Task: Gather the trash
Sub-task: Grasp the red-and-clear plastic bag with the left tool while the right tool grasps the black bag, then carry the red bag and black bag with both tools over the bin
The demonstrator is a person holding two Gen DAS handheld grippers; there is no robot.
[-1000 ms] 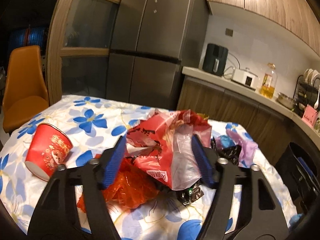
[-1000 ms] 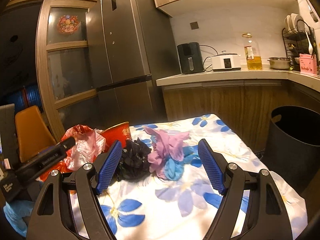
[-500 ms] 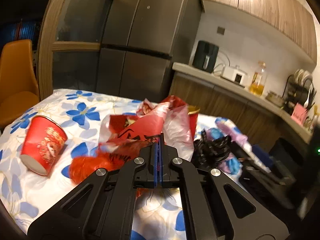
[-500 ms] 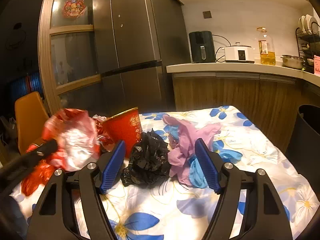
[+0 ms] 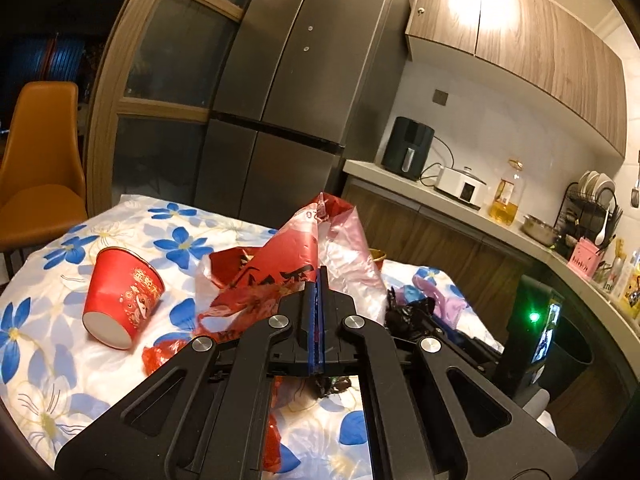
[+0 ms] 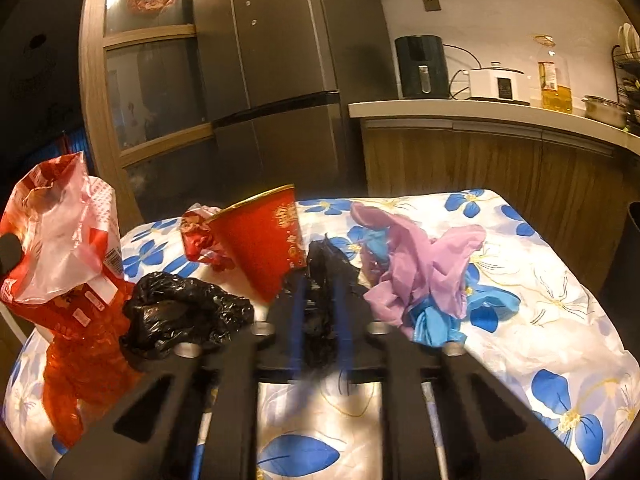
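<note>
My left gripper [image 5: 316,312] is clenched on the red bag [image 5: 280,276], its blue pads pressed flat together with the plastic pinched between them, and the bag rises above the desk [image 5: 60,380] in a crumpled peak. My right gripper [image 6: 320,312] sits low over the desk, blurred, its pads drawn close on either side of a black bag [image 6: 320,280]; I read it as grasping that bag, though the blur keeps me from seeing contact cleanly. I count two black bags: that one and a second black bag [image 6: 184,316] just to its left, lying loose beside the red bag's lower folds. Two red cups: one cup [image 5: 120,296] on its side near the desk's left edge, well apart from the pile, and a tilted cup [image 6: 264,244] just behind my right gripper. One purple wad [image 6: 416,264] touches a blue wad [image 6: 436,316] to the right, with bare cloth beyond them toward the desk's right edge. A dark bin [image 6: 628,256] stands off that edge, and a chair [image 5: 40,160] off the far left corner.
</note>
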